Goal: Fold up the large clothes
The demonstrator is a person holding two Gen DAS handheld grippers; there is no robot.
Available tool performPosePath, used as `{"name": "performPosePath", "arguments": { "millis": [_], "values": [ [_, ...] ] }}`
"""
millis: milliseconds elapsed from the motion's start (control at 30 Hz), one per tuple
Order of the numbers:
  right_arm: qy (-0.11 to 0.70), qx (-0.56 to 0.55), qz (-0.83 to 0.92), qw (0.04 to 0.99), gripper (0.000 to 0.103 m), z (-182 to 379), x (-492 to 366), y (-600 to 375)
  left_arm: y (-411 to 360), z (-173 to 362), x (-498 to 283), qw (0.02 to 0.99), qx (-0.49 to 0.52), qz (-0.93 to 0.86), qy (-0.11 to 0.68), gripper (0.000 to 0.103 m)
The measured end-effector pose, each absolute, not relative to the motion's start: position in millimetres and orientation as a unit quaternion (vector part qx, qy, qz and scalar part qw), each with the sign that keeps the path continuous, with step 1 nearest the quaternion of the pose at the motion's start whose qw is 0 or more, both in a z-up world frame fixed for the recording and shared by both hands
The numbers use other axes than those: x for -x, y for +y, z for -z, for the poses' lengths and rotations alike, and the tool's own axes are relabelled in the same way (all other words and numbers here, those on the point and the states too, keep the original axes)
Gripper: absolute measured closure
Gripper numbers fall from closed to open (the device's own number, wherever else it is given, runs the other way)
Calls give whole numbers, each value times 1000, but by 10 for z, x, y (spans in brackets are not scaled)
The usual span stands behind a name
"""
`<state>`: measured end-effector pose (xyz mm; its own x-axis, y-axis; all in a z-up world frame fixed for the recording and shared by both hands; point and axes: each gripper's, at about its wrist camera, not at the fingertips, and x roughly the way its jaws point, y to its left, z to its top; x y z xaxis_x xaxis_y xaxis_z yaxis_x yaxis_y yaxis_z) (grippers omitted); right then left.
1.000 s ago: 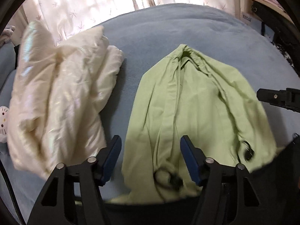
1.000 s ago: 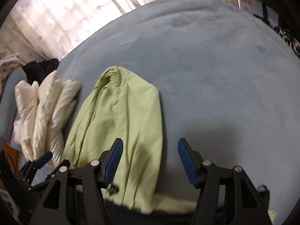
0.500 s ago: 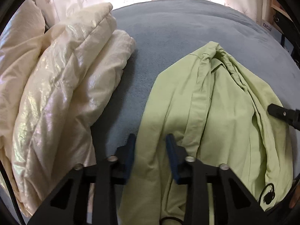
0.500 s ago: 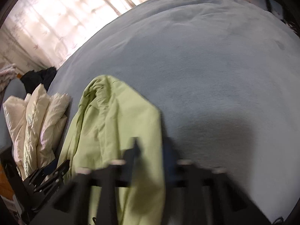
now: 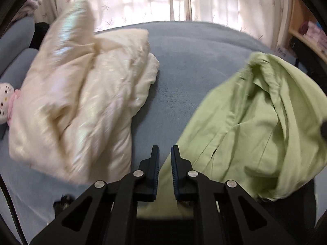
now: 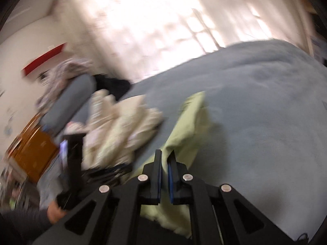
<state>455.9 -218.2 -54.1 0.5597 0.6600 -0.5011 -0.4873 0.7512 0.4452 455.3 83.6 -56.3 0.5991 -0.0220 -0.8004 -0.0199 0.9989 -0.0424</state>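
Observation:
A light green garment (image 5: 255,122) lies on the blue-grey bed cover (image 5: 194,51), its near edge lifted and bunched. My left gripper (image 5: 165,149) is closing, and a thin fold of the green hem runs up between its blue pads. The right wrist view is blurred. In it the green garment (image 6: 190,126) stretches away from my right gripper (image 6: 165,153), which is shut with green cloth pinched between its pads. The left gripper's body (image 6: 71,163) shows at the lower left there, held by a hand (image 6: 55,212).
A cream padded jacket (image 5: 81,102) lies folded to the left of the green garment. A white cat plush (image 5: 5,102) sits at the far left edge. Curtains (image 5: 153,0) hang behind the bed. A wooden shelf (image 5: 306,32) stands at the right, an orange-brown box (image 6: 34,153) at the left.
Both grippers have gone from wide open to closed on the green garment's near edge. The edge has come up and the cloth has bunched. The right view has swung up and rolled.

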Motion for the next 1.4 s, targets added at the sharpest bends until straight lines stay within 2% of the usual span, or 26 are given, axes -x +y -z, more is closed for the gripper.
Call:
{"name": "performPosePath", "arguments": {
  "millis": [167,300,500,567,633,700,1033,1133,1200,1333,1367,1400],
  "values": [
    [333,-17,-394,856,98,491,-3601,-1965,1039,489,-4060,888,46,33,457,93],
    [372,69,-378,845,98,866,-3019,-1818,1136,499,-3663,885,16,58,462,93],
    [398,109,-338,846,98,1319,-2666,-1721,1160,344,-3504,873,7,94,478,90],
    [399,98,-329,850,98,1354,-2668,-1764,1062,260,-3543,870,-12,114,479,79],
    [406,79,-316,854,98,1347,-2712,-1808,899,207,-3582,868,-48,132,476,74],
    [410,61,-309,856,98,1333,-2770,-1870,747,161,-3556,863,-82,150,476,63],
    [405,-18,-322,855,98,1403,-2804,-2136,-33,263,-4186,823,-255,212,461,62],
    [404,-37,-329,853,97,1445,-2809,-2191,-223,430,-4324,784,-303,244,484,50],
    [403,-50,-336,850,97,1475,-2823,-2218,-346,540,-4358,765,-343,256,482,46],
    [403,-68,-340,847,97,1537,-2855,-2252,-497,723,-4451,748,-373,257,486,46],
    [404,-72,-341,846,97,1552,-2863,-2256,-512,745,-4470,746,-374,256,488,50],
    [405,-75,-342,845,97,1564,-2869,-2259,-523,761,-4494,746,-371,257,490,85]
  ]
}}
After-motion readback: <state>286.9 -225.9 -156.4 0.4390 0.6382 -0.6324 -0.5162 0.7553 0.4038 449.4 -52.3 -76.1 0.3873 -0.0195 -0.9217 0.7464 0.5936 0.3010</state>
